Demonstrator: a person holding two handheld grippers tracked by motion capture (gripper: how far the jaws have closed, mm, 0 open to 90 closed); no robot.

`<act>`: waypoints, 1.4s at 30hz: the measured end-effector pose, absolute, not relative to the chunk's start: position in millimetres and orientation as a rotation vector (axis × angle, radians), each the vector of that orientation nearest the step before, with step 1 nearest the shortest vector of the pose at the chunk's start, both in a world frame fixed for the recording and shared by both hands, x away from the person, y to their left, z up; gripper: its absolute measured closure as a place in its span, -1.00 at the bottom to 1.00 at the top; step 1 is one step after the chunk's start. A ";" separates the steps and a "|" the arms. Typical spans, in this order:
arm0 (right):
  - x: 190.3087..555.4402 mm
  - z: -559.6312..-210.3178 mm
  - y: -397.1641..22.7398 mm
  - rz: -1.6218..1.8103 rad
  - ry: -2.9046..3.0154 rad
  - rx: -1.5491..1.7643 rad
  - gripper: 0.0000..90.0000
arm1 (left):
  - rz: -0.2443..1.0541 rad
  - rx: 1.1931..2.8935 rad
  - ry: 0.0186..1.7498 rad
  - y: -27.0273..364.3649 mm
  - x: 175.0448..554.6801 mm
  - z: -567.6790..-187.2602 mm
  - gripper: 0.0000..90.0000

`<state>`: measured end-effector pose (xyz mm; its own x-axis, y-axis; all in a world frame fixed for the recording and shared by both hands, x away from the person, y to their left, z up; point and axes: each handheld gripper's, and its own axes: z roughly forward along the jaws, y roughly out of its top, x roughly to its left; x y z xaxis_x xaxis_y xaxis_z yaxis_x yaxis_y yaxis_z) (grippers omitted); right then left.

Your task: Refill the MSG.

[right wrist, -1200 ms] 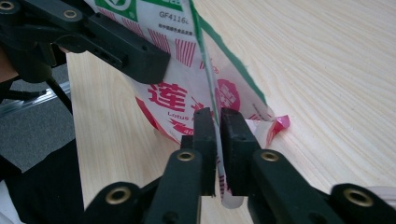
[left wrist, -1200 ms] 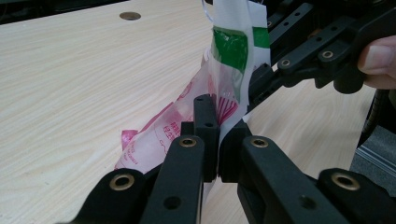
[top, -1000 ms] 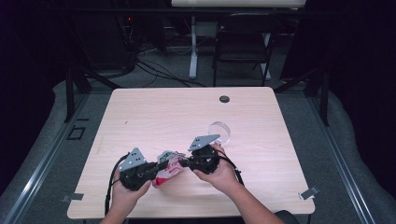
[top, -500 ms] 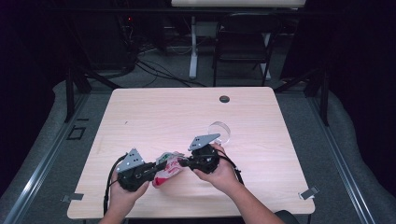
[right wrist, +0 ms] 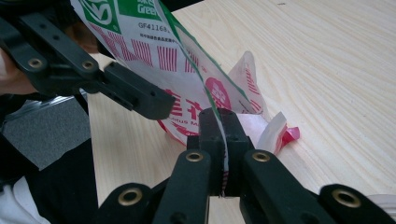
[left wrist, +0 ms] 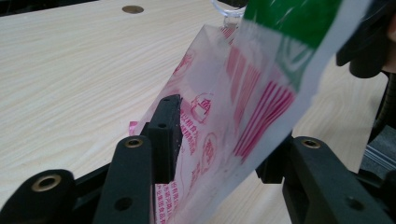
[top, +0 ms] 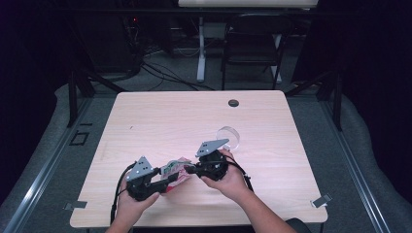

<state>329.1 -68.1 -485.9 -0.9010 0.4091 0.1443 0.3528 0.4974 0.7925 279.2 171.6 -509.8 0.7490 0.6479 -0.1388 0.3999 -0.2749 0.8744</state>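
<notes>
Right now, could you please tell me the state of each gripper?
Left gripper: jaws have just been opening, open, with the plastic bag between them.
Right gripper: shut on the plastic bag's edge.

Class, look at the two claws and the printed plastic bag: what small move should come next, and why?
Probably the left claw should close again on the bag, a little further along. Its jaws have just been opening and now stand apart around the bag, pads off it. The right claw is shut on the bag's edge, so it alone holds the bag up off the table.
</notes>
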 end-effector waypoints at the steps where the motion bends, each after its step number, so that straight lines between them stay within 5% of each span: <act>1: 329.3 -485.9 -68.2 1.388 2.664 0.679 1.00 | 0.289 1.908 0.810 171.2 279.7 -511.1 0.23; 24: 329.5 -485.7 -69.8 1.381 2.660 0.681 1.00 | 0.266 1.979 0.882 164.8 289.6 -542.3 -0.36; 42: 328.8 -486.2 -70.4 1.383 2.660 0.678 1.00 | 0.307 2.028 1.005 165.1 297.9 -564.1 -0.38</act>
